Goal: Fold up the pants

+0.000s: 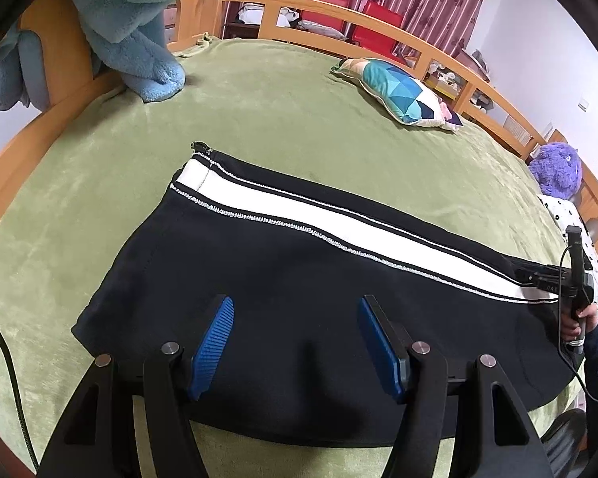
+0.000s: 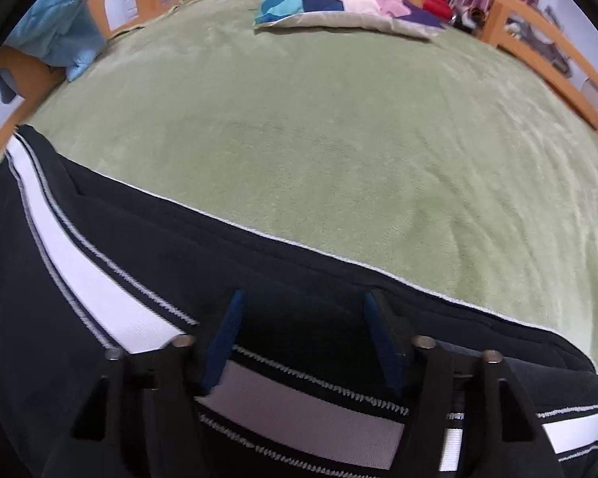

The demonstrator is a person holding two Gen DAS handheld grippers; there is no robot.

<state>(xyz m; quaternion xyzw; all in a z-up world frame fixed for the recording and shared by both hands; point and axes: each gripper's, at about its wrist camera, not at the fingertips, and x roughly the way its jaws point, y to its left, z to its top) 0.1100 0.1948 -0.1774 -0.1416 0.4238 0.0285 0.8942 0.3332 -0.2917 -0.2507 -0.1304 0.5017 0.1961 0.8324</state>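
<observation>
Black pants (image 1: 267,279) with a white side stripe lie flat on the green bed cover (image 1: 259,99), the leg cuff at the far left. My left gripper (image 1: 295,310) is open, its blue pads (image 1: 215,342) hovering over the near edge of the black cloth. In the left wrist view the right gripper (image 1: 538,273) rests on the pants at the far right, held by a hand. In the right wrist view my right gripper (image 2: 303,302) is open just above the pants (image 2: 99,247), with the white stripe under its jaws.
A blue plush blanket (image 1: 139,32) hangs over the wooden bed rail (image 1: 339,20) at the far left. A patterned pillow (image 1: 402,93) lies at the far side of the bed. A purple plush toy (image 1: 556,169) sits at the right edge.
</observation>
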